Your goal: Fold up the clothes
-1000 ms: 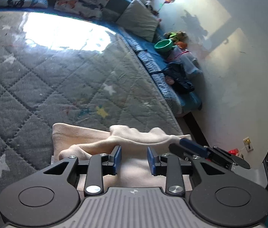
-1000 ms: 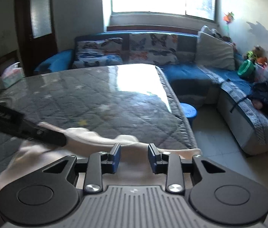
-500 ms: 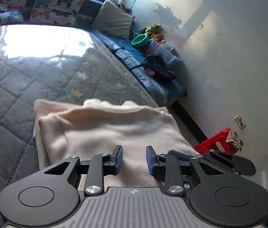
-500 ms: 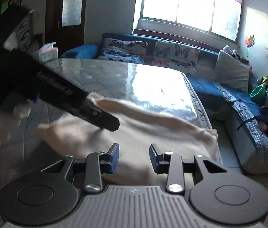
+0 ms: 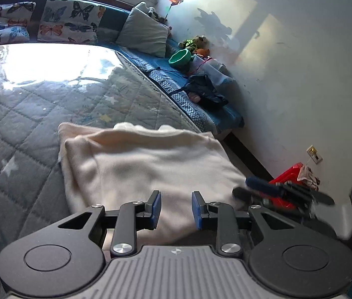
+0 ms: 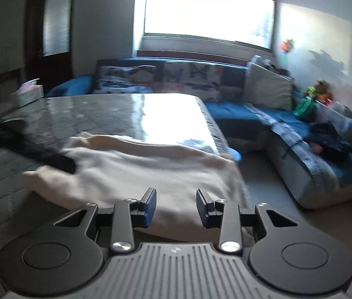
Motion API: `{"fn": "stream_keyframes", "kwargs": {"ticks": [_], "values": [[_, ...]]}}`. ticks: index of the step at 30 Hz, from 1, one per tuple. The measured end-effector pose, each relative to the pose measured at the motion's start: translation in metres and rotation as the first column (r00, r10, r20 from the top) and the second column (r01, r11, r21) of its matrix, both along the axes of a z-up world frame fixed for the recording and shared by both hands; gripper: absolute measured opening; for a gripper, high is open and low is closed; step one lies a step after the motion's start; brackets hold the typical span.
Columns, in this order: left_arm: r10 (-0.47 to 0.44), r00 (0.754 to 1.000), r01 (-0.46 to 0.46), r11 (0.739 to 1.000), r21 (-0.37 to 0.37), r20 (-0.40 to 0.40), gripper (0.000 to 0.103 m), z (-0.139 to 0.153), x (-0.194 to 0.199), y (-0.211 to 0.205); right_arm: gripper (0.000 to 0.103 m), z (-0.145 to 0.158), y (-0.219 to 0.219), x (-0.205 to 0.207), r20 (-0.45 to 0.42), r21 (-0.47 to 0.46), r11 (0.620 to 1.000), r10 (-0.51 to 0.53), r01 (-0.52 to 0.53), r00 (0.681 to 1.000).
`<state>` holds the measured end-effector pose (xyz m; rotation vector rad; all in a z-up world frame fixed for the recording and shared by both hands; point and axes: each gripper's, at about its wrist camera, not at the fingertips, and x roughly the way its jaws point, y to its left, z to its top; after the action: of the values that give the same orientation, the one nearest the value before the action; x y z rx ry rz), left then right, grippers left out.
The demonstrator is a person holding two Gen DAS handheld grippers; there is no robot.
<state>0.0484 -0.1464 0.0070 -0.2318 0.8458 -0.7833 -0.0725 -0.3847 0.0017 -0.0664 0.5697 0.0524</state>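
The cream garment (image 5: 148,164) appears soft, light and limp; grasp at its near hem corners. Left gripper (image 5: 176,211) and right gripper (image 6: 176,208) stand parted, holding nothing.

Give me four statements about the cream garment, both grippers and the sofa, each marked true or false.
1. The cream garment lies on the grey quilted surface. True.
2. The left gripper is clamped on the garment. False: its jaws stand apart, nothing between them.
3. The right gripper is open. True.
4. A red bowl sits on the blue sofa. False: the bowl is green.
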Motion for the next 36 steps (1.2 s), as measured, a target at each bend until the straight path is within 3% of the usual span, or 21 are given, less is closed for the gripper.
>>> {"fn": "stream_keyframes", "kwargs": {"ticks": [7,12,19,24,32,36], "values": [[0.013,1.000,-0.012,0.999,0.036,-0.017,0.028,-0.011,-0.013,0.010,0.035,-0.013,-0.017,0.004,-0.047,0.049,0.998,-0.030,0.032,0.998],[0.031,1.000,-0.031,0.999,0.011,-0.005,0.029,-0.007,-0.019,0.020,0.036,-0.001,-0.020,0.006,-0.003,0.051,0.998,-0.033,0.033,0.999],[0.055,0.998,-0.054,0.998,0.013,-0.043,0.029,-0.017,-0.019,0.029,0.036,-0.016,-0.023,0.018,-0.045,0.057,0.997,-0.045,0.048,0.998],[0.082,0.997,-0.082,0.996,-0.027,-0.011,0.029,-0.007,-0.022,0.035,0.038,-0.006,-0.020,0.017,-0.017,0.058,0.998,-0.033,0.033,0.999],[0.092,0.994,-0.093,0.996,-0.015,-0.067,0.028,-0.018,-0.016,0.036,0.040,-0.016,-0.017,0.024,-0.049,0.043,0.999,-0.024,0.026,0.999],[0.090,0.995,-0.092,0.995,-0.041,-0.052,0.029,-0.008,-0.012,0.035,0.040,-0.006,-0.017,0.028,-0.034,0.036,0.999,-0.006,0.007,0.999]]}}
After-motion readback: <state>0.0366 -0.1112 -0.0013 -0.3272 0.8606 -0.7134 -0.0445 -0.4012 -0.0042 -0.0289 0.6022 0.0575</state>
